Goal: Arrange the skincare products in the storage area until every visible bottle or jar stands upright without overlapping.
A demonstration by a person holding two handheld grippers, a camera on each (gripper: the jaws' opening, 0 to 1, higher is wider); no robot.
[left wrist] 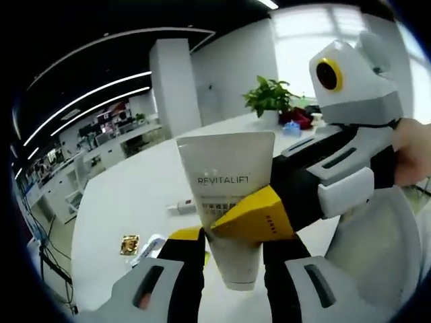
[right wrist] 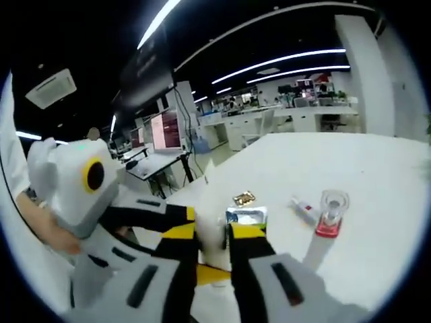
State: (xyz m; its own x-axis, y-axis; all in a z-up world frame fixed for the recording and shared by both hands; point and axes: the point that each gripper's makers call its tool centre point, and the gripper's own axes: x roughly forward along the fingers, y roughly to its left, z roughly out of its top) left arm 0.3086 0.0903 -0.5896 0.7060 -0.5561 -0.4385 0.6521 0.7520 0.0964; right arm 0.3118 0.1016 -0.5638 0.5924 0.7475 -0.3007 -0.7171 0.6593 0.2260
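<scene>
A: What did the room look like?

B: An open office. In the left gripper view the white bench (left wrist: 135, 195) ran from lower left toward the upper right, smooth and matte. Long ceiling light strips curved across the upper left, a white pillar (left wrist: 174, 84) stood at top centre, and a leafy plant (left wrist: 269, 95) sat at the upper right, before a bright window.

A: And the task's thing?

B: A white plastic tube (left wrist: 225, 202), flat-crimped at the top and printed REVITALIFT, stood at the centre of that view, held off the bench. The left tongs (left wrist: 232, 252) were clenched on its lower part. The right tongs (left wrist: 249, 219) came in from the right, a yellow tip pressed on the tube's front.

A: Were they clamped on it?

B: From the right gripper view, yes: the right tongs (right wrist: 213, 235) showed black-and-yellow fingers closed on the pale tube (right wrist: 214, 243) at lower centre. The other gripper's white body sat at the left.

A: Anything lying on the bench?

B: In the right gripper view, a small gold packet (right wrist: 244, 198) at centre, a slim tube (right wrist: 303, 210) lying flat right of centre, and beside it a clear-topped bottle (right wrist: 328, 219) with red inside. In the left gripper view the packet (left wrist: 129, 244) showed at lower left.
</scene>
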